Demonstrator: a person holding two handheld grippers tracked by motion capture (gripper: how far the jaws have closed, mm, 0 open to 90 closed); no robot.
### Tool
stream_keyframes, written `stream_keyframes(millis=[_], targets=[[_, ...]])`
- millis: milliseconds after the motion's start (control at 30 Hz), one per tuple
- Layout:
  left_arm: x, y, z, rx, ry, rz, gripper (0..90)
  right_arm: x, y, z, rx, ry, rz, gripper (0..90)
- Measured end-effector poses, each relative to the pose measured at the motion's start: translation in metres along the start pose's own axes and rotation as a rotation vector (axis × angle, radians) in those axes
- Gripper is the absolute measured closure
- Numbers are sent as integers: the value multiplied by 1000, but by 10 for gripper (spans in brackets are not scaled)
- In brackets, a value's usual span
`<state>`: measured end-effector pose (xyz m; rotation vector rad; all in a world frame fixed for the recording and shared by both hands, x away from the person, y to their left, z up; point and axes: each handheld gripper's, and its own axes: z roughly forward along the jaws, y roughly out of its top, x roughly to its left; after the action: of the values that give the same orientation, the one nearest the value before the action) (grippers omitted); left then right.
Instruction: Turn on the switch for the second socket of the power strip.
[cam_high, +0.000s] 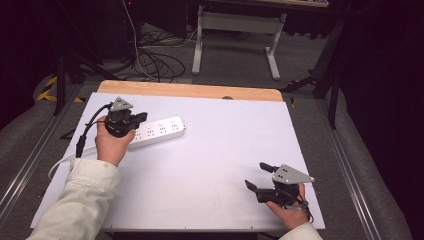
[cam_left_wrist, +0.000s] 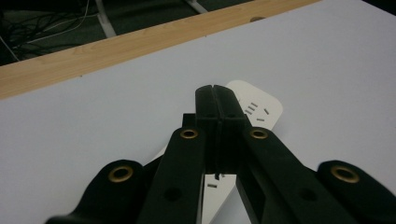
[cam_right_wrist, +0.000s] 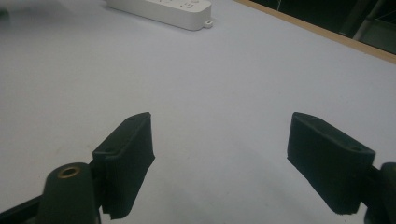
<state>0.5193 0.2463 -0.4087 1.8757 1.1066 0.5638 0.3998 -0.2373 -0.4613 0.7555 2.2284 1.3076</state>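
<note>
White rectangular plastic power strip (cam_high: 157, 131) flat on white table sheet (cam_high: 215, 165), its round white cable (cam_high: 62, 162) trailing toward person. Likely light, rigid, smooth and slippery; best grip across narrow sides, mid-length. Left gripper (cam_left_wrist: 215, 112) above strip, jaws pressed together, empty. Right gripper (cam_high: 258, 176) well apart from strip, jaws wide, empty.

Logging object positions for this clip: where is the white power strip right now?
In the high view, the white power strip lies on the table's far left part, under the left hand-held gripper, near the wooden edge.
</note>
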Motion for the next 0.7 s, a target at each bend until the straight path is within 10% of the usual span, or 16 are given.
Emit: stream_keyframes(millis=[300, 700], targets=[[-17, 3, -15, -37, -20, 65, 555, 1, 0, -1, -2, 1, 3, 229], [-44, 0, -48, -96, -164, 111, 317, 1, 0, -1, -6, 3, -3, 220]])
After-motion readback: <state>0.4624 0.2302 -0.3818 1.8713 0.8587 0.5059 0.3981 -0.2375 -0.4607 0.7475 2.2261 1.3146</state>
